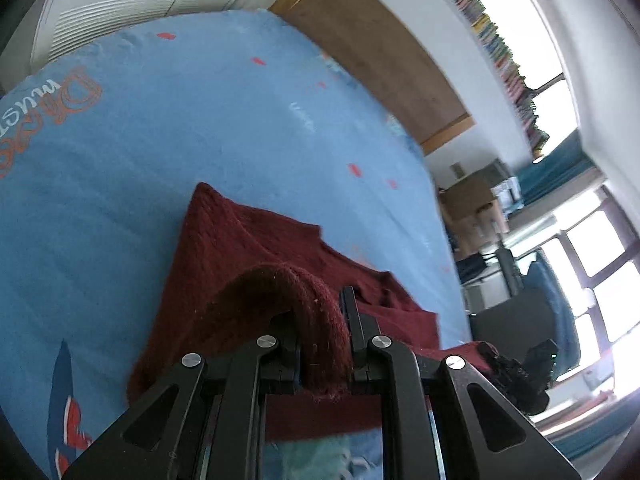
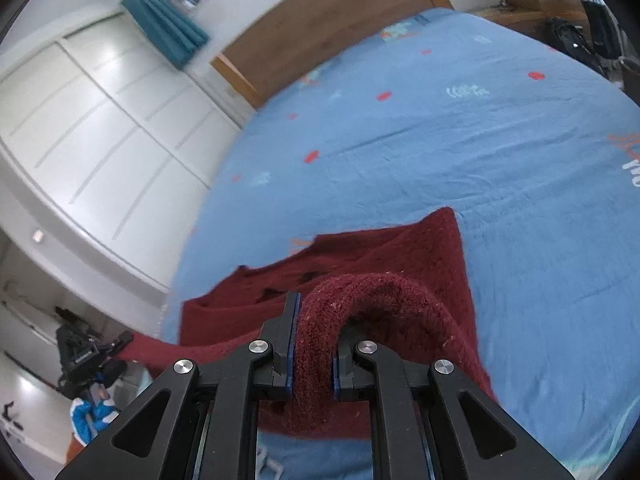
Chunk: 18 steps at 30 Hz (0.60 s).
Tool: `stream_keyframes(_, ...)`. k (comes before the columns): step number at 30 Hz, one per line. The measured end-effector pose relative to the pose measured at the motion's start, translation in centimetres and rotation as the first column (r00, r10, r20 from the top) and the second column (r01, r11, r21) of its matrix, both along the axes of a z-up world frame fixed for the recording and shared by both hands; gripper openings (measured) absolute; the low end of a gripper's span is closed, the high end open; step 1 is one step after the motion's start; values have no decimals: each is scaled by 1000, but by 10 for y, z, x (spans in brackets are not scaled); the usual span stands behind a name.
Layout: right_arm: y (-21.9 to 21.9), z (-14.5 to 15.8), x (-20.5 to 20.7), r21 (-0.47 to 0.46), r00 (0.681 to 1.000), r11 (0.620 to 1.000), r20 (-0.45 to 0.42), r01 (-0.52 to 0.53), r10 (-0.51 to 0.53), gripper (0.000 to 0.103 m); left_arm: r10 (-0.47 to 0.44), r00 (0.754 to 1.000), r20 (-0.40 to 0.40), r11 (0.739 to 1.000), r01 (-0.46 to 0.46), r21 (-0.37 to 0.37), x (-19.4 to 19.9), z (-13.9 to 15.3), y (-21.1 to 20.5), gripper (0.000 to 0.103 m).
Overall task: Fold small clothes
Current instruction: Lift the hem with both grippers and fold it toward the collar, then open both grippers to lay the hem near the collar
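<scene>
Left claw: nearly fully closed, clenched on a thick rolled edge of the dark red knit sweater. The knit arches up between the two fingers and drapes over the left finger; the pads press it from both sides.

Right claw: likewise nearly closed, grasping another rolled edge of the same sweater. The fabric bulges up out of the grip and curls over toward the right finger. Blue pad edges show on both sides of the pinched knit.

Sweater position: lies on the bed, on its light blue printed sheet, at the near edge of the bed, well apart from the wooden headboard. The part beyond the claws lies spread toward the headboard; the gripped edges are lifted off the sheet. In the left wrist view, one corner of the sweater points up toward the middle of the bed. In the right wrist view a strip of the sweater stretches off the bed's edge to the other claw, seen low at the left.

White wardrobe doors stand beside the bed.
</scene>
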State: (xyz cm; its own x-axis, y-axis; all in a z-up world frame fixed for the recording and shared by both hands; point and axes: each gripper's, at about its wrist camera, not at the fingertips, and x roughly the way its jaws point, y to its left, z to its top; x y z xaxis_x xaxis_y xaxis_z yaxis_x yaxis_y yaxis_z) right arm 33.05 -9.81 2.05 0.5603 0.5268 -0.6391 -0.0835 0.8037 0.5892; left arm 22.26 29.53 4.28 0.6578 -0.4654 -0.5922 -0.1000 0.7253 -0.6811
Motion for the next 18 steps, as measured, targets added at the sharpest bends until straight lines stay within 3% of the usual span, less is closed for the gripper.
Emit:
stream_keyframes(9, 5, -54, 48, -70, 991, 997, -126, 30, -38, 18, 54, 984, -167, 995, -39, 89, 44, -61, -5, 16)
stream_keyframes(13, 10, -75, 61, -83, 983, 996, -176, 36, -50, 26, 67, 981, -184, 997, -62, 35, 47, -74, -1, 30)
stream_keyframes(18, 6, -85, 67, -42, 977, 997, -202, 64, -71, 42, 69, 980, -189, 997, -72, -9, 57, -66, 9, 41)
